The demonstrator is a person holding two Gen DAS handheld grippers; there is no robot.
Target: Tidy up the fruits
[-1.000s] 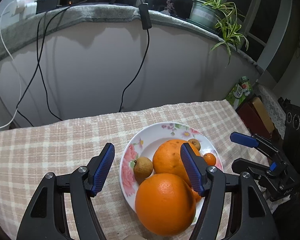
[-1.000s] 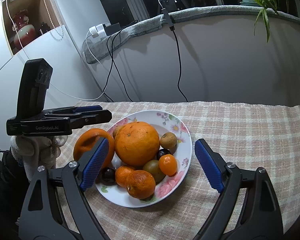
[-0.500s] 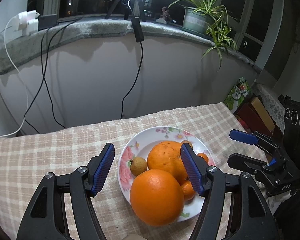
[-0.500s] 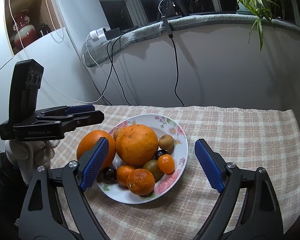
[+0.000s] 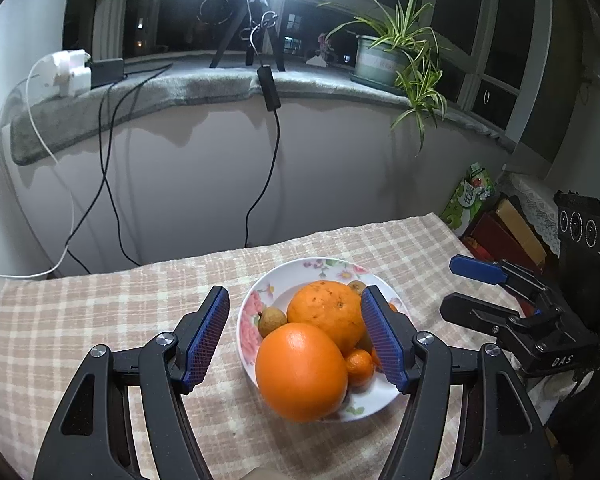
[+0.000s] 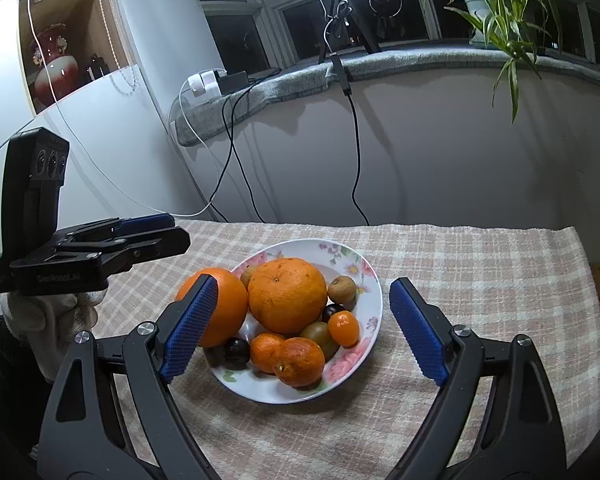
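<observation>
A flowered plate point(image 6: 370, 292) sits on the checked-cloth worktop point(image 6: 480, 280), piled with 2 big oranges, small tangerines point(image 6: 300, 362), brown longans and dark fruit. The smooth orange point(image 5: 301, 372) rests on the plate's near-left rim beside the rough orange point(image 6: 287, 294). The left gripper point(image 5: 296, 340) and right gripper point(image 6: 304, 332) are both spread wide, holding nothing, above the plate.

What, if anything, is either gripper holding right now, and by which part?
Nothing is held. The left gripper and the right gripper are both open and empty, above the plate of fruit.
</observation>
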